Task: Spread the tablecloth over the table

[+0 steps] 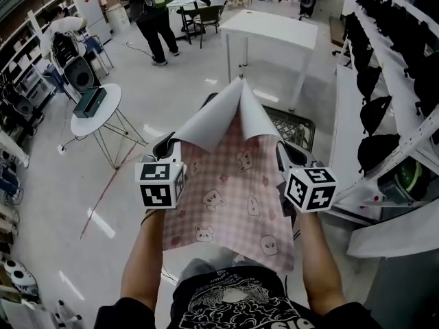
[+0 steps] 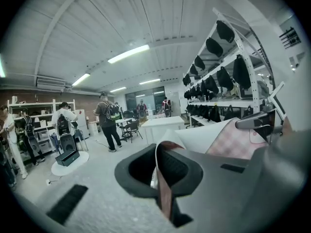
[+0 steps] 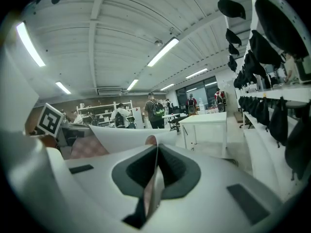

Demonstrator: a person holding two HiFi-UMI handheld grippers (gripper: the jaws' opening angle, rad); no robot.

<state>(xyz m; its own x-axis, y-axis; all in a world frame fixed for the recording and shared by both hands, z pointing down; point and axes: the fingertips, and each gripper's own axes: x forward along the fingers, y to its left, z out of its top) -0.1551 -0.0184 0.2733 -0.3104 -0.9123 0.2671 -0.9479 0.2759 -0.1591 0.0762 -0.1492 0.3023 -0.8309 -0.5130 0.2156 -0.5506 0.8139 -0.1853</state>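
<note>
The left claw [image 2: 158, 171] is pinching the left edge of the tablecloth [image 1: 230, 197], jaws pressed together on it, and the right claw [image 3: 153, 174] is clamping the right edge likewise. From above, marker cubes are hiding both grips. The pink checked cloth is hanging mid-frame, its far corners curling white-side-up and covering most of a dark crate [image 1: 296, 130]. The white table [image 1: 274, 27] is standing well apart, upper centre
</note>
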